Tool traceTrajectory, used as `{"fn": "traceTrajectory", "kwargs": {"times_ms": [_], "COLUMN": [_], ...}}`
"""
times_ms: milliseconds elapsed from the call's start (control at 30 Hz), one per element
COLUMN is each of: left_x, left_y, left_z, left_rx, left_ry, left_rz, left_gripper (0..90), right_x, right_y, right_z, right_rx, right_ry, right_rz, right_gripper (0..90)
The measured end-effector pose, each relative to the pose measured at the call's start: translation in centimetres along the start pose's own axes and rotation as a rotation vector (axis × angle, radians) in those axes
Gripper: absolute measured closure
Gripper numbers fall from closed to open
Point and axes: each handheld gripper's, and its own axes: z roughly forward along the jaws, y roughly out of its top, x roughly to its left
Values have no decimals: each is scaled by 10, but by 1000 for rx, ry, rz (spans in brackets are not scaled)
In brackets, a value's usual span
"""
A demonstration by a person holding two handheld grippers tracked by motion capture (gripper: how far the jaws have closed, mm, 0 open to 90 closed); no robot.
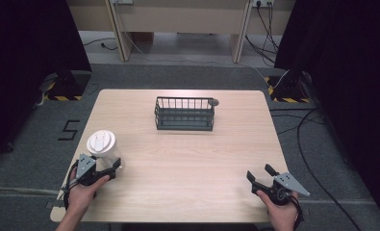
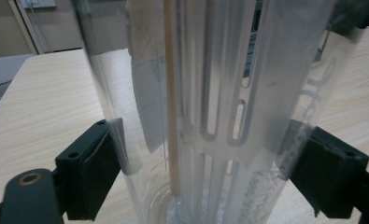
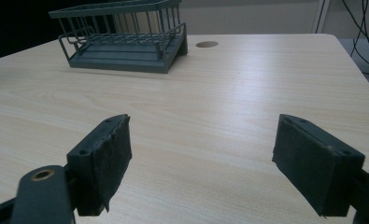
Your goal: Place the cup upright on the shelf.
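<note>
Wooden table (image 1: pixel 187 159) on grey carpet; left gripper (image 1: pixel 111 167) grasping clear jug (image 1: pixel 105 149) near left edge; right gripper (image 1: pixel 259 175) released, near front right corner

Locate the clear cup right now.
High view: the clear cup with a white lid stands at the table's near-left corner, between the left gripper's fingers, well short and left of the wire basket.

Light wood table (image 1: pixel 187 159) with a dark wire basket (image 1: pixel 184 113) near the far edge and a clear lidded cup (image 1: pixel 103 150) by the near-left corner.
</note>
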Motion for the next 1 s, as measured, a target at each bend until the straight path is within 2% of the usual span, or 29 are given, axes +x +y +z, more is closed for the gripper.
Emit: {"fn": "traceTrajectory", "kwargs": {"times_ms": [267,633,867,1000], "left_x": [0,1,-2,-6], "left_y": [1,1,9,16], "left_z": [5,5,5,7], "left_rx": [-11,-11,-15,-14], "left_ry": [-5,-15,-31,-35], "left_rz": [1,-9,-20,-4], "left_gripper": [169,177,178,178], "right_x": [0,-1,-1,-2], "right_y": [0,0,0,0], "right_z": [0,1,1,1], "right_rx": [3,10,12,12], "right_ry": [2,3,2,3], "right_rz": [8,16,25,29], "right_gripper": [199,198,197,196]}}
